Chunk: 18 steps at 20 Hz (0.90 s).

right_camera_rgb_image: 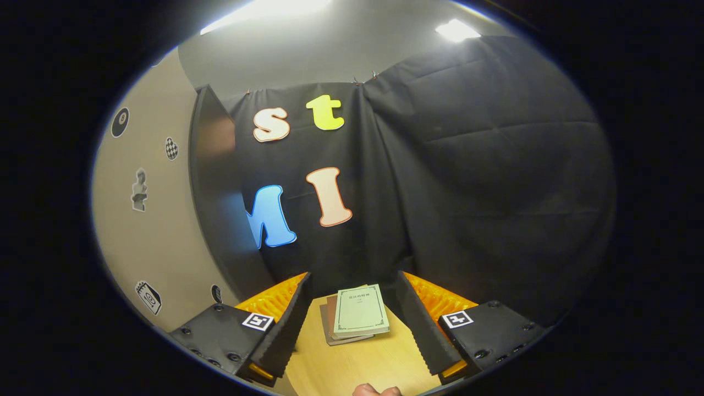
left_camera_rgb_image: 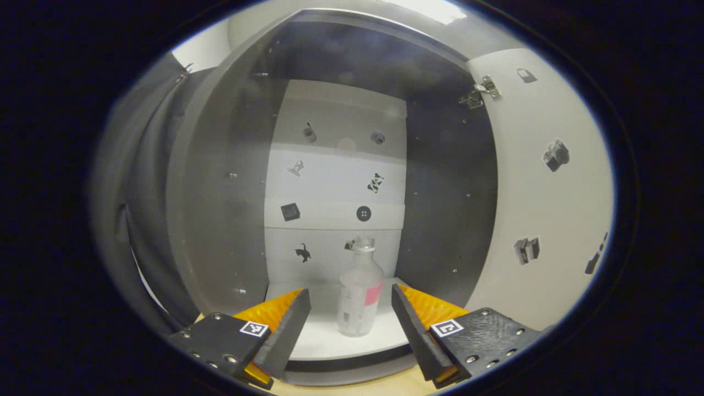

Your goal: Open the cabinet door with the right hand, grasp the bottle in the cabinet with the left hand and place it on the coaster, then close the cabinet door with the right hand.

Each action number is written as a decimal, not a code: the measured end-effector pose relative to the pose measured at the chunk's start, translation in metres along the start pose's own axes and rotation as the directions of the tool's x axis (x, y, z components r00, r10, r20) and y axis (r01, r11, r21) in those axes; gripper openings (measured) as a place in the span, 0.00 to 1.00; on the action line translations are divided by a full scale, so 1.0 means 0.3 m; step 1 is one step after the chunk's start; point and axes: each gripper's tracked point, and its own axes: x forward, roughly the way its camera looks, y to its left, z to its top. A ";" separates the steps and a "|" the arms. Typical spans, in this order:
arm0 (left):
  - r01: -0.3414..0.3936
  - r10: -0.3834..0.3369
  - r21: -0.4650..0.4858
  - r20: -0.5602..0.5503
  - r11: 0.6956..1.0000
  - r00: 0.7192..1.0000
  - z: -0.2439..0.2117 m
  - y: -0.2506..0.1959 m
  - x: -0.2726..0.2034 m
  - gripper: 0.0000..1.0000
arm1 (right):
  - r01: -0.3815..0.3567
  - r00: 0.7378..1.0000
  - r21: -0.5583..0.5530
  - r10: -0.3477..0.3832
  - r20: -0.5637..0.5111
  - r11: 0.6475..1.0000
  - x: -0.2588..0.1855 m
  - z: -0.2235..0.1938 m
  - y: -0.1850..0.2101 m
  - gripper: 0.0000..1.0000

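Your left gripper (left_camera_rgb_image: 350, 308) faces the open cabinet (left_camera_rgb_image: 220, 181) with its fingers spread wide, holding nothing. The bottle (left_camera_rgb_image: 359, 291) shows between the two fingers in the left gripper view, farther in, and neither finger touches it.

The bottle stands upright on the cabinet's white floor (left_camera_rgb_image: 324, 335), near the middle and close to the back panel (left_camera_rgb_image: 335, 181). It is a pale, frosted container with a narrow neck and a light cap; a pink label patch sits on its right side and a small printed label lower on its left. Behind it, the back panel carries small black-and-white stickers in rows. The cabinet door (left_camera_rgb_image: 544, 192) is swung open at the bottle's right, its inner face pale and sticker-dotted, with a metal hinge (left_camera_rgb_image: 480, 91) at its top corner.

Your right gripper (right_camera_rgb_image: 352, 324) is likewise spread wide and empty in the right gripper view. It looks away from the bottle, over a wooden tabletop (right_camera_rgb_image: 357, 368) where a stack of books (right_camera_rgb_image: 357, 316) lies, a pale green one on top, just beyond the fingertips and between them. A fingertip of a hand (right_camera_rgb_image: 377, 391) shows at the bottom edge. At the books' left rises a pale panel with stickers (right_camera_rgb_image: 143, 220) and a dark edge, most likely the cabinet door's outer face, though you cannot tell for certain.
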 end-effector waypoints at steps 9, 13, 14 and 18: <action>0.013 -0.013 0.001 -0.041 1.000 0.999 -0.074 -0.030 0.195 0.91 | 0.013 0.999 -0.034 -0.015 -0.049 0.999 0.066 -0.019 -0.047 0.95; 0.014 -0.014 -0.003 -0.041 1.000 0.999 -0.084 -0.030 0.245 0.89 | 0.029 0.998 -0.041 -0.031 -0.056 0.999 0.070 -0.023 -0.076 0.95; 0.015 -0.015 0.003 -0.048 1.000 0.999 -0.095 -0.032 0.258 0.89 | 0.030 0.998 -0.041 -0.033 -0.059 0.999 0.072 -0.023 -0.076 0.95; 0.020 -0.020 0.005 -0.073 1.000 0.997 -0.129 -0.035 0.291 0.94 | 0.039 0.997 -0.035 -0.041 -0.066 0.999 0.081 -0.034 -0.087 0.95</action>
